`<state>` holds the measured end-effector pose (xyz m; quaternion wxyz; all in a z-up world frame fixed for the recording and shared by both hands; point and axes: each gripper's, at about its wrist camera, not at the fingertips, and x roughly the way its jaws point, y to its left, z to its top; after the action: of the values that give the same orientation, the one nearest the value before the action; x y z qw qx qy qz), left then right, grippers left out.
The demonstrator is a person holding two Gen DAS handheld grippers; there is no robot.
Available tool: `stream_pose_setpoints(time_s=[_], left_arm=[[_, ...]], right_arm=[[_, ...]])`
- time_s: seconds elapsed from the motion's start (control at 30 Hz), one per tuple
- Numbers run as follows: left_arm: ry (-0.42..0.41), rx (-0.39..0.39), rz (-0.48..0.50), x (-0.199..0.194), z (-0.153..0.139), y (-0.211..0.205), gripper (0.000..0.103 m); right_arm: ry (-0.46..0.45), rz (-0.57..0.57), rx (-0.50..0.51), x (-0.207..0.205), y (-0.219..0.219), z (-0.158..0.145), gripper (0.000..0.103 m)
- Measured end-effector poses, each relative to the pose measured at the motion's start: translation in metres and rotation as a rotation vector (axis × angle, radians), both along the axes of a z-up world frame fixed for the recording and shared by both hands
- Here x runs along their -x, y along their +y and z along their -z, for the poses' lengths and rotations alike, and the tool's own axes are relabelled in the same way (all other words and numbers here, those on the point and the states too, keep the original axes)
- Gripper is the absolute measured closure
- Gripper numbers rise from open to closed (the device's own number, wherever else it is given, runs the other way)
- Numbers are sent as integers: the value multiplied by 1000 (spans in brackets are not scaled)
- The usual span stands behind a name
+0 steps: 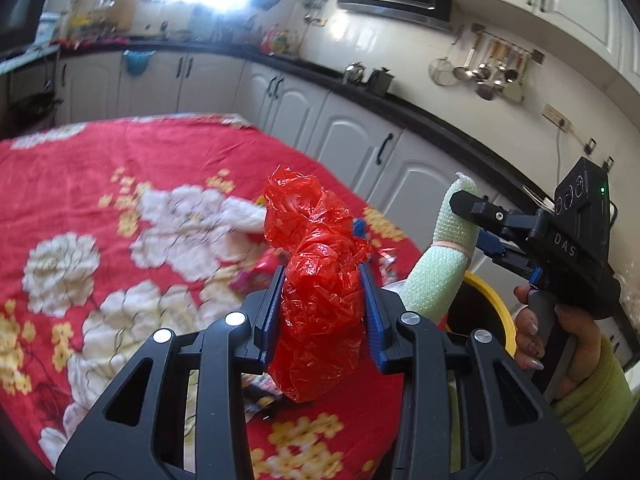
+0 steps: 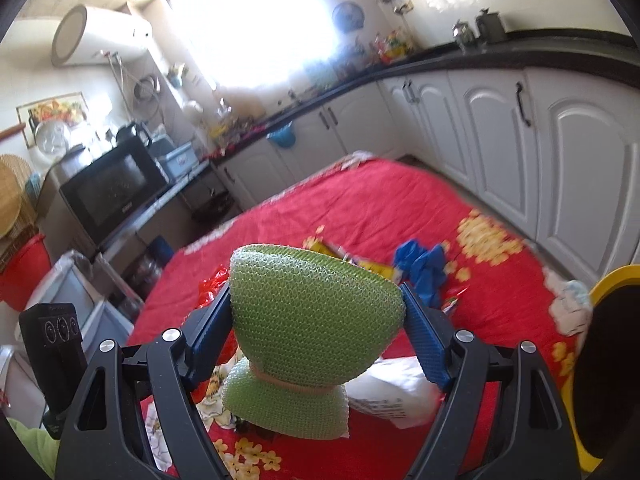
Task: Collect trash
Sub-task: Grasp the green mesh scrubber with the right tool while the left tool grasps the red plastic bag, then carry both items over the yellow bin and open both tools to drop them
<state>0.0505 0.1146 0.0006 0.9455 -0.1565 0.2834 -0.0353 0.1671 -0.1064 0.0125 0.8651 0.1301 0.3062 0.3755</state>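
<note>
Your workspace is the red floral tablecloth [image 2: 360,200], with the yellow-rimmed bin [image 1: 494,304] at its edge. Your right gripper [image 2: 316,312] is clamped on the green foam net [image 2: 312,320], held above the cloth. Your left gripper [image 1: 322,276] is clamped on the crumpled red plastic bag [image 1: 316,264], raised above the cloth near the bin.

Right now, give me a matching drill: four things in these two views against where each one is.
Things:
1. red plastic bag
2. green foam net
3. blue bag
4. yellow-rimmed bin

Places:
A. lying loose on the red cloth
B. clamped in the right gripper
C. beside the table's edge, near the cabinets
D. clamped in the left gripper

Pairs: 1-D, 2-B, 3-A, 4-C
</note>
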Motion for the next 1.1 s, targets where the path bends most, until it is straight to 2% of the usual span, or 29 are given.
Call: stream_pose_setpoints(time_s=[0.33,0.7,1.1], left_arm=[[-38,-48,87,-19,-17,-48,75],[-58,-53,200,-48,-23,-107,75],[-35,-48,312,-75,-9,-169,75]], right_arm=[[-93,164,-14,4,-74,-23,26],[-95,358,-23,2,-165,-15,25],[-125,536,19,2,-234,-1,25]])
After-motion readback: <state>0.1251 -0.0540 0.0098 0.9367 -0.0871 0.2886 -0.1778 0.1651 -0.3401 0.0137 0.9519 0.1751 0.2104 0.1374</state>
